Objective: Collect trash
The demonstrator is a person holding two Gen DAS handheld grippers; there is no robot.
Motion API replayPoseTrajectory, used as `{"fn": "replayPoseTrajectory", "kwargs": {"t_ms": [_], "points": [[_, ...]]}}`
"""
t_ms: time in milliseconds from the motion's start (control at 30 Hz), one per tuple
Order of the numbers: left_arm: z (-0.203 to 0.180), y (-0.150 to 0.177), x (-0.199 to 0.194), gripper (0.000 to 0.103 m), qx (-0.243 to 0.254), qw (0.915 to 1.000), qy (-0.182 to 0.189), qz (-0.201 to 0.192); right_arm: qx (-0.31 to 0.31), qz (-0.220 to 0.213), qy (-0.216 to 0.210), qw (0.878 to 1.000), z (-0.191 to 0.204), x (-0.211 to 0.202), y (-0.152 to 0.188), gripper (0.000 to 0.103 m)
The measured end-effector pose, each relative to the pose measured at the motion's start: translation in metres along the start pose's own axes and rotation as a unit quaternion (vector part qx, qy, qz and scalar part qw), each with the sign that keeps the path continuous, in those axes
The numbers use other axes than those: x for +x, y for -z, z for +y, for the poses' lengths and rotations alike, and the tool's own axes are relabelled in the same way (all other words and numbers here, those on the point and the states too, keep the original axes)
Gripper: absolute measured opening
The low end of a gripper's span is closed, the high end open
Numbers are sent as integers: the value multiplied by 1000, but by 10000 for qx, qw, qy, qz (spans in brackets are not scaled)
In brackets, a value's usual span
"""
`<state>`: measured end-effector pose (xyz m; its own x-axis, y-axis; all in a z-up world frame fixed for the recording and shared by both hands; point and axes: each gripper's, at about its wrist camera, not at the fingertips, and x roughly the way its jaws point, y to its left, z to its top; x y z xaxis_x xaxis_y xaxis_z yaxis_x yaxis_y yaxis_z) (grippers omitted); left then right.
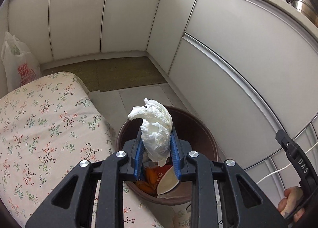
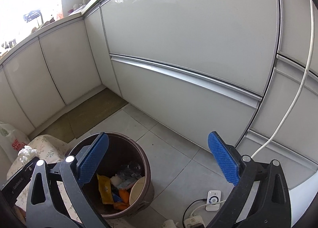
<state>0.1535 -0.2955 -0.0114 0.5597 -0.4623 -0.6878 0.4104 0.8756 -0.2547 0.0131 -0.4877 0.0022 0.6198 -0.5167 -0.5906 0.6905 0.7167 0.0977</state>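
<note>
My left gripper [image 1: 156, 135] is shut on a crumpled white tissue wad [image 1: 157, 120], which it holds upright just above the brown round trash bin [image 1: 206, 134]. Inside the bin lie orange wrappers and a white paper bowl [image 1: 169, 180]. In the right wrist view the bin [image 2: 127, 148] stands on the tiled floor under my right gripper [image 2: 158, 136], which is wide open with nothing between its blue pads [image 2: 222, 160]. The tissue wad [image 2: 26, 153] shows at that view's left edge. A hand [image 1: 292, 208] holds the right gripper's black body at the left wrist view's right edge.
A floral-covered cushion [image 1: 39, 128] touches the bin's left side. Grey cabinet fronts [image 2: 178, 39] wall the corner, with a green mat [image 1: 123, 72] at their foot. A white plastic bag [image 1: 17, 64] stands far left. A white cable [image 2: 288, 108], small white device [image 2: 213, 200] and power strip lie right of the bin.
</note>
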Motion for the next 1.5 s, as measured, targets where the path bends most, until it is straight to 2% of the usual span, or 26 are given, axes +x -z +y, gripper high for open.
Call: {"fn": "replayPoseTrajectory", "kwargs": {"t_ms": [267,500,700,833,900,933,967,1000,1033,1100,1133,1167,1233,1333,1500], "points": [[-12,-3,25,27,140,9997,-106,163,34,34,1,10000,-2,3,-2,96],[-19,3,24,45,234,9992,-235,203,-18,91,-43,9999,2,4,-1,96],[-13,6,16,46,224,9990,-334,210,-103,138,-110,9998,8,4,1,96],[-7,12,-3,47,401,9962,-770,-1,-278,175,-279,9991,22,0,6,96],[-1,18,-23,57,550,9904,-1233,-301,-450,168,-491,9976,34,-6,11,96],[3,22,-37,69,593,9857,-1485,-537,-555,141,-629,9964,41,-11,14,96],[8,26,-55,79,608,9796,-1730,-823,-679,83,-777,9946,49,-18,17,96],[14,31,-73,84,611,9729,-1929,-1118,-801,9,-913,9926,56,-26,21,96],[19,35,-91,94,606,9653,-2122,-1398,-947,-85,-1078,9896,65,-35,25,96],[29,48,-127,97,533,9433,-2621,-1967,-1222,-246,-1441,9817,80,-55,33,96],[36,56,-145,97,465,9357,-2737,-2175,-1356,-329,-1650,9764,88,-67,39,96],[43,59,-156,97,398,9345,-2751,-2225,-1479,-430,-1871,9702,96,-80,44,96],[60,68,-177,97,246,9439,-2596,-2024,-1672,-668,-2181,9592,106,-105,55,96],[85,83,-197,96,-53,9543,-2429,-1739,-1922,-980,-2309,9488,115,-137,71,96],[109,126,-217,96,-370,9583,-2268,-1698,-1798,-946,-2550,9454,113,-164,96,96]]}}
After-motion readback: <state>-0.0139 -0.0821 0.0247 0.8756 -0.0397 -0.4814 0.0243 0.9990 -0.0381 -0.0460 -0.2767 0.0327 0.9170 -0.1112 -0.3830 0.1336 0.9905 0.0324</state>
